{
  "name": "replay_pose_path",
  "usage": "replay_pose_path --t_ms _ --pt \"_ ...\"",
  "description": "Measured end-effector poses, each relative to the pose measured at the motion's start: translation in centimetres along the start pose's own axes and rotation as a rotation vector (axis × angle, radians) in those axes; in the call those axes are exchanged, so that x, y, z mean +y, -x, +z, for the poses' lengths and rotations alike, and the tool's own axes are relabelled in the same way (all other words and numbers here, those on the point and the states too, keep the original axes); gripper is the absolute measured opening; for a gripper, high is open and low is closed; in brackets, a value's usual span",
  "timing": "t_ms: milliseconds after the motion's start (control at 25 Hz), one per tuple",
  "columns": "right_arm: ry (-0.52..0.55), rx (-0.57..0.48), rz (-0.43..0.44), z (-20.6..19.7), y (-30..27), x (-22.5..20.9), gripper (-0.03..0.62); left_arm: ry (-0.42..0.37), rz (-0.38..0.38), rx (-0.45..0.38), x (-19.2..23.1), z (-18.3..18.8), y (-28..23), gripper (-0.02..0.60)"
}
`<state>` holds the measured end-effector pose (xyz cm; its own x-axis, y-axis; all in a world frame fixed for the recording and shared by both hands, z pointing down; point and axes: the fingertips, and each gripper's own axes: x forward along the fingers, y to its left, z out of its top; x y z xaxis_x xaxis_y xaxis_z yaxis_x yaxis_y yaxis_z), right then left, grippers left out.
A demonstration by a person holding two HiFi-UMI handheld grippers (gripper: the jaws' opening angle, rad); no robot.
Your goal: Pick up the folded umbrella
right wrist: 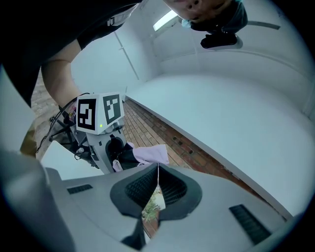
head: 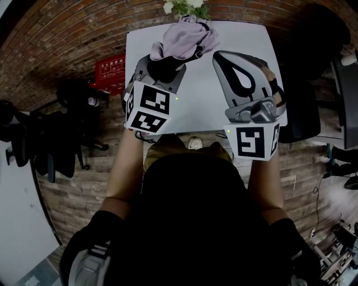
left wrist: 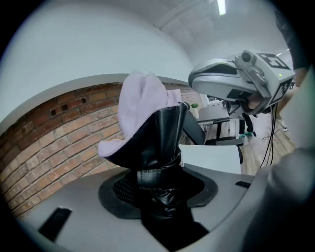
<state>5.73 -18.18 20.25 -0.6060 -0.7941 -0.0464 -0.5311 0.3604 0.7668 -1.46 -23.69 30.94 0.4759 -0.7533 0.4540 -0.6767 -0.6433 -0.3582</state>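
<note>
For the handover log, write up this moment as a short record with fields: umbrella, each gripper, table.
umbrella: folded umbrella, lilac outside and black inside, held by its black bundled part; it appears lifted off the table
left gripper: left gripper, shut on the folded umbrella
right gripper: right gripper, jaws together with nothing between them, beside the umbrella and apart from it
table: white table, with a plant at its far edge

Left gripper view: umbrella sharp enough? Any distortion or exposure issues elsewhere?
Left gripper view: folded umbrella sharp, its black fabric loses detail; brick wall bows from fisheye. Head view: dark corners, table bright. Right gripper view: ceiling light blown out.
</note>
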Motion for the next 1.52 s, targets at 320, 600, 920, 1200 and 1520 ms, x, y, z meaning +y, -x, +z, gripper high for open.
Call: replay_pose_path --t_ms 320,600,920,1200,1520 --pt "-0.039 -0.030 -0.002 0.4 -0.4 -0.5 0.030 -0.057 0.099 -0.108 1.5 3.4 2.0 0.210" --pt "-0.073 -0.047 -0.030 1.0 -0.5 -1.2 0.030 -0.115 0.197 -0.189 2.6 5.5 4.2 0.210" --pt "-0.080 -0.044 -0.038 1.8 -0.5 -0.9 0.029 -0.159 0.244 -0.320 3.1 7.0 6.5 0.212" --pt "-0.094 -0.037 -0.045 2.6 -0.9 -0.6 0.030 -0.207 0.243 -0.400 2.5 7.8 8.5 0.210" --pt "-0.105 -0.029 -0.058 3.1 -1.1 -0.3 0.030 -0.210 0.267 -0.476 2.6 7.9 10.4 0.212"
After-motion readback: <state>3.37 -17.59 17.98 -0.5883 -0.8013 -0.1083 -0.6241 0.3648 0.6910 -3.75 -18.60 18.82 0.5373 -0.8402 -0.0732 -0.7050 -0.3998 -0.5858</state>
